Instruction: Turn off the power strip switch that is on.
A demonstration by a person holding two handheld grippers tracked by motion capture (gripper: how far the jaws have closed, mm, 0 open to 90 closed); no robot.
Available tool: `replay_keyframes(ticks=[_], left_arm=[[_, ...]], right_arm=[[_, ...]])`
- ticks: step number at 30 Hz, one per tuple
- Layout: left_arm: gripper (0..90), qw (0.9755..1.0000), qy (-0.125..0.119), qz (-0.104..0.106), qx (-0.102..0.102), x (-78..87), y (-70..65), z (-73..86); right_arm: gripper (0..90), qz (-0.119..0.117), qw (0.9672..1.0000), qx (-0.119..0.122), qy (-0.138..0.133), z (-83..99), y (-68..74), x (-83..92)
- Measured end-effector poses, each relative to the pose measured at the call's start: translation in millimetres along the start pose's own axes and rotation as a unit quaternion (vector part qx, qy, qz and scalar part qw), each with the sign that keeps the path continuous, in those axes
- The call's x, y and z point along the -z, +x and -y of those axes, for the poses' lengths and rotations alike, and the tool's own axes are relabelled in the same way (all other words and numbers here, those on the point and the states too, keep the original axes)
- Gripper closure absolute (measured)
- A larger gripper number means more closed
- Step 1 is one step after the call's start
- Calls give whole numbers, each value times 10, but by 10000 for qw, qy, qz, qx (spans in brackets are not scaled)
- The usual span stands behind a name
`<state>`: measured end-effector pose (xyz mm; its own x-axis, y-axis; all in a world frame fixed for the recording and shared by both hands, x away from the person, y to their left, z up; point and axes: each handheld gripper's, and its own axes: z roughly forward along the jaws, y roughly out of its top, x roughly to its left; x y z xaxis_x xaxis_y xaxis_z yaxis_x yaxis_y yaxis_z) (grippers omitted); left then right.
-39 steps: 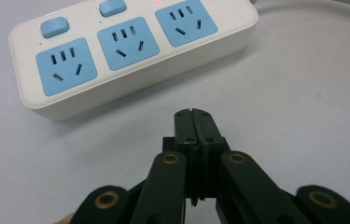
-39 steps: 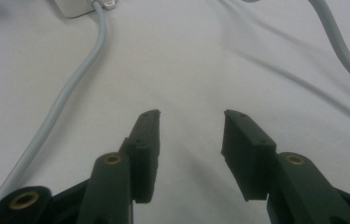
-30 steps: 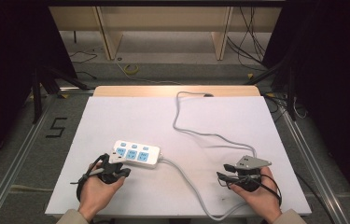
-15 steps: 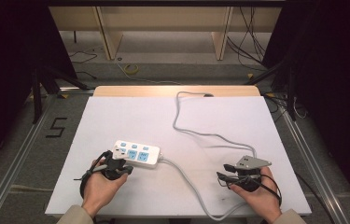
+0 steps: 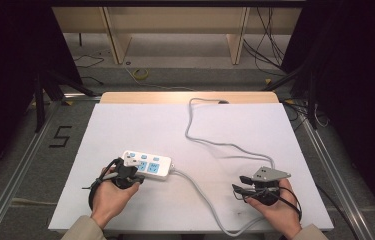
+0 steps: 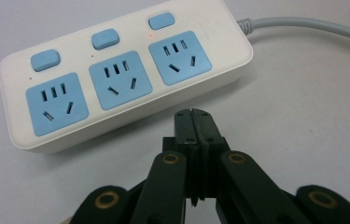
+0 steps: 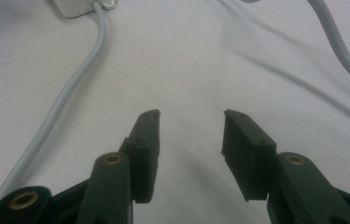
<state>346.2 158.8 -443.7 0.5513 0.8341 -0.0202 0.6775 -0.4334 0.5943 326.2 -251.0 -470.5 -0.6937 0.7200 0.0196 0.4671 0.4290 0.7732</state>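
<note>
A white power strip [image 5: 147,164] with three blue sockets and three blue buttons lies left of centre on the white table top [image 5: 175,125]. In the left gripper view the strip [image 6: 121,70] lies just beyond my left gripper [image 6: 195,114], whose jaws are shut with nothing between them. A small red light glows by one button. From above, my left gripper [image 5: 134,169] overlaps the strip's near left end. My right gripper [image 5: 240,186] rests at the front right, pointing left. Its jaws stand open over bare table in the right gripper view [image 7: 191,116], with nothing between them.
The strip's grey cable [image 5: 200,192] loops along the front edge, passes behind the right hand and runs to the table's far edge. It also crosses the right gripper view [image 7: 70,93]. Metal rails [image 5: 20,165] flank the table, and a floor mark "5" [image 5: 61,136] lies at the left.
My left gripper has edged forward and to the right, up against the power strip. The right gripper and the strip have stayed put.
</note>
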Motion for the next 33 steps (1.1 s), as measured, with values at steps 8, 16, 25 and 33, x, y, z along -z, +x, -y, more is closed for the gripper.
replay_keyframes(ticks=[8, 16, 25, 33], left_arm=[[897, 10000, 46, 17, 7, -22, -5, -48], [897, 10000, 49, 23, 25, -35, -5, -95], [897, 10000, 58, 22, 2, -44, -9, -156], [897, 10000, 78, 39, -25, -53, -14, -212]], right_arm=[[569, 2, 10000, -6, -7, 0, -2, 1], [568, 2, 10000, -7, -8, 0, -4, 1], [568, 4, 10000, -13, -1, -1, -4, 1], [568, 6, 10000, -7, -7, 0, -8, 5]])
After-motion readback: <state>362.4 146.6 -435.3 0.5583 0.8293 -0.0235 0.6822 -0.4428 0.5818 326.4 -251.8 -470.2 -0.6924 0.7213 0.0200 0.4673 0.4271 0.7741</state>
